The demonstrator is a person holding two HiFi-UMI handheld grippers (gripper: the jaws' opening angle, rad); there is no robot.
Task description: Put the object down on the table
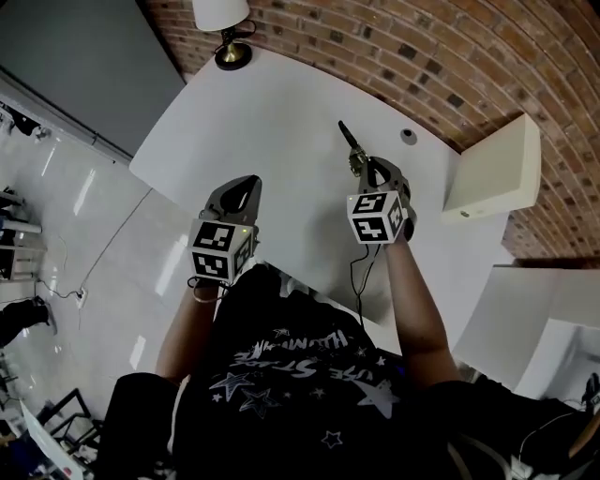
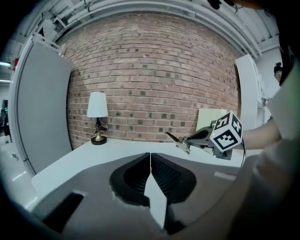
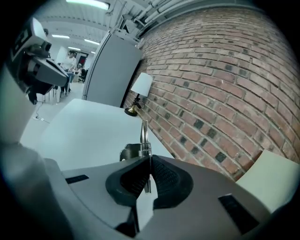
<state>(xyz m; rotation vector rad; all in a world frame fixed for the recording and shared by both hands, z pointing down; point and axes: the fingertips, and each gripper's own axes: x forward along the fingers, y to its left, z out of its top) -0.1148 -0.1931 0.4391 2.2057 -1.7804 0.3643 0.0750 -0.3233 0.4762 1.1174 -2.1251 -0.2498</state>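
Note:
A slim metal tool point(image 1: 352, 148) with a dark thin end and a spring hinge sticks out from my right gripper point(image 1: 368, 171), whose jaws are shut on it. In the right gripper view the tool point(image 3: 143, 140) stands edge-on between the pads of that gripper point(image 3: 149, 160), pointing along the brick wall. From the left gripper view the tool point(image 2: 176, 140) hangs a little above the white table point(image 1: 281, 112). My left gripper point(image 1: 247, 185) is over the table's near left edge, its jaws point(image 2: 150, 157) pressed together with nothing between them.
A table lamp point(image 1: 226, 28) stands at the table's far corner by the brick wall. A small grey round thing point(image 1: 408, 136) lies beyond the tool. A cream panel point(image 1: 494, 169) sits at the right. A thin cable point(image 1: 356, 274) hangs below the right gripper.

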